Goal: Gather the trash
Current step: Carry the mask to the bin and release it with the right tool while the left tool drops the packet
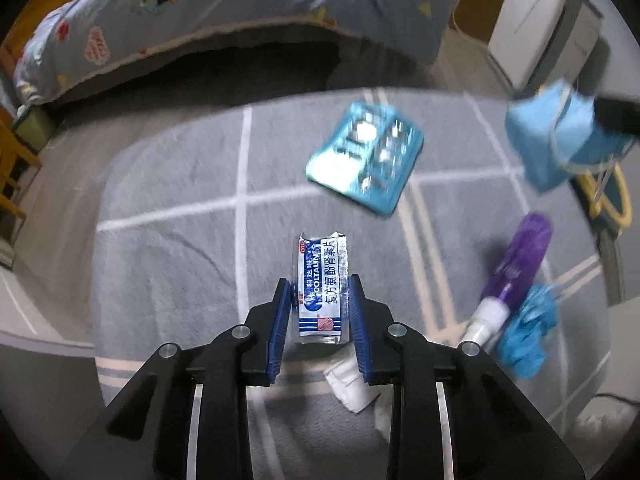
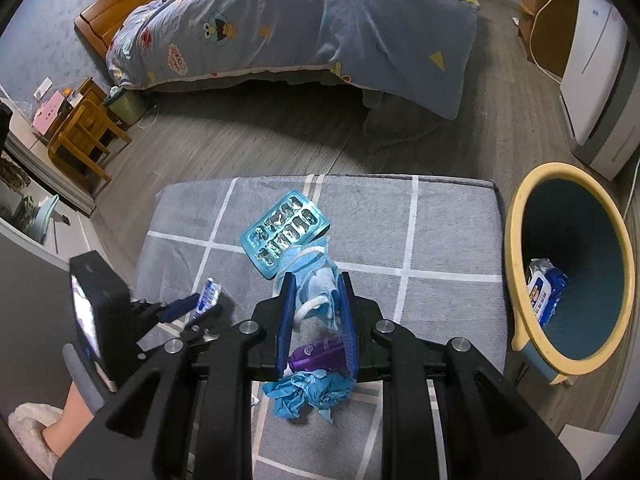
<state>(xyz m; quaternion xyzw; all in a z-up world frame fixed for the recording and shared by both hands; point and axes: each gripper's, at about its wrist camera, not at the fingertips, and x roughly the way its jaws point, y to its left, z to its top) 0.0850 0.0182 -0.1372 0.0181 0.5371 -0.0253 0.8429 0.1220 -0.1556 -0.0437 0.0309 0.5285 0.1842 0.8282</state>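
Note:
My left gripper (image 1: 319, 290) is shut on a blue and white medicine sachet (image 1: 322, 286) and holds it above the grey checked mat (image 1: 180, 200); it also shows in the right wrist view (image 2: 208, 295). My right gripper (image 2: 316, 284) is shut on a blue face mask (image 2: 312, 280), which appears lifted at the right of the left wrist view (image 1: 560, 140). A teal blister pack (image 1: 366, 154) (image 2: 286, 232), a purple spray bottle (image 1: 516, 268) (image 2: 320, 354) and a crumpled blue glove (image 1: 528, 328) (image 2: 308, 394) lie on the mat.
A blue bin with a yellow rim (image 2: 516, 240) stands right of the mat and holds a wet-wipes pack (image 2: 546, 290). A white scrap (image 1: 352, 380) lies under the left gripper. A bed with a blue quilt (image 2: 320, 20) is behind. A white appliance (image 2: 596, 80) stands at right.

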